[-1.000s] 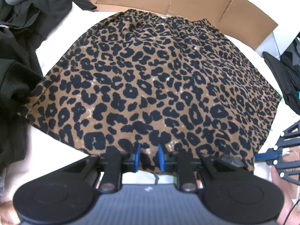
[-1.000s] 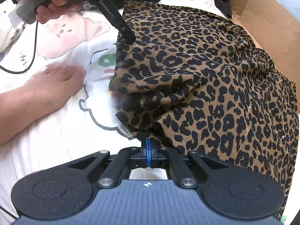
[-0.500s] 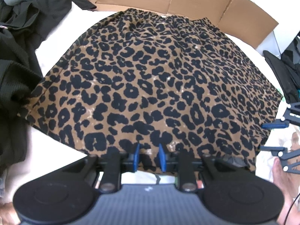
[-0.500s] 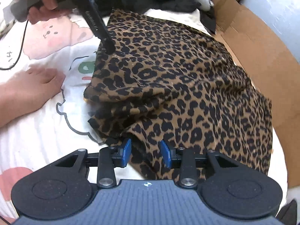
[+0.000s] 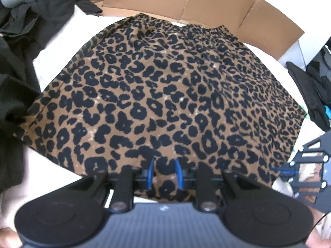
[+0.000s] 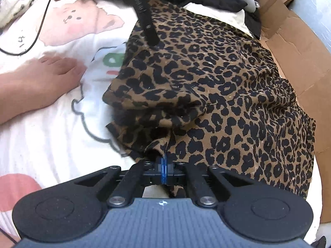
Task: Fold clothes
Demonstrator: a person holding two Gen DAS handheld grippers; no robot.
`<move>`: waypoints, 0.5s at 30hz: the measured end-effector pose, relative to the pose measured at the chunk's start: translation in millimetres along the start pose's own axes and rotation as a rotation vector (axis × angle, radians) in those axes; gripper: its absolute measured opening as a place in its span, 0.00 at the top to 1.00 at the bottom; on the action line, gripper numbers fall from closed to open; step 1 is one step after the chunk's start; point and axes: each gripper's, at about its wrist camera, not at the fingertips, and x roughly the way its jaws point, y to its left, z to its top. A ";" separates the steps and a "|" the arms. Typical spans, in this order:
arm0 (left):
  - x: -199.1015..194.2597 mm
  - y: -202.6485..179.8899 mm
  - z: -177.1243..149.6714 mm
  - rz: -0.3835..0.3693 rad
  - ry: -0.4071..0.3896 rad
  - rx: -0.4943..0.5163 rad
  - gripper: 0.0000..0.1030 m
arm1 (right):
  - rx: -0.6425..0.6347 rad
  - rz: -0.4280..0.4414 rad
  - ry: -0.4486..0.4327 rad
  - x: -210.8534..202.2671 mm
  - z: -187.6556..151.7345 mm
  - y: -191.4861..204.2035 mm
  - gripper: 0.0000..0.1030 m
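We see a white printed sheet (image 6: 51,124) spread under everything, with flattened cardboard (image 5: 206,2) along its far edge. On the sheet lies the leopard-print skirt (image 5: 165,95), gathered waistband toward the cardboard and hem toward us. Black clothes (image 5: 14,72) are heaped to its left. Our left gripper (image 5: 164,173) has its blue fingers (image 5: 150,171) parted around the near hem. Our right gripper (image 6: 164,170) has its fingers pressed together, pinching the skirt's near corner, which is bunched into folds.
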 end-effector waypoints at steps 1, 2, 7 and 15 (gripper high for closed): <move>-1.4 -1.1 1.4 -0.010 -0.001 0.003 0.77 | -0.001 -0.002 0.005 0.4 -0.3 0.7 1.00; -2.8 -2.4 2.8 -0.020 -0.003 0.006 0.77 | 0.001 -0.004 0.009 0.7 0.0 0.6 1.00; -5.3 -18.0 12.1 -0.113 -0.013 -0.002 0.77 | -0.031 -0.002 0.016 0.4 2.0 3.3 1.00; 7.3 -68.8 23.2 -0.287 -0.008 0.087 0.77 | 0.124 0.102 0.023 -12.5 5.2 -14.4 0.95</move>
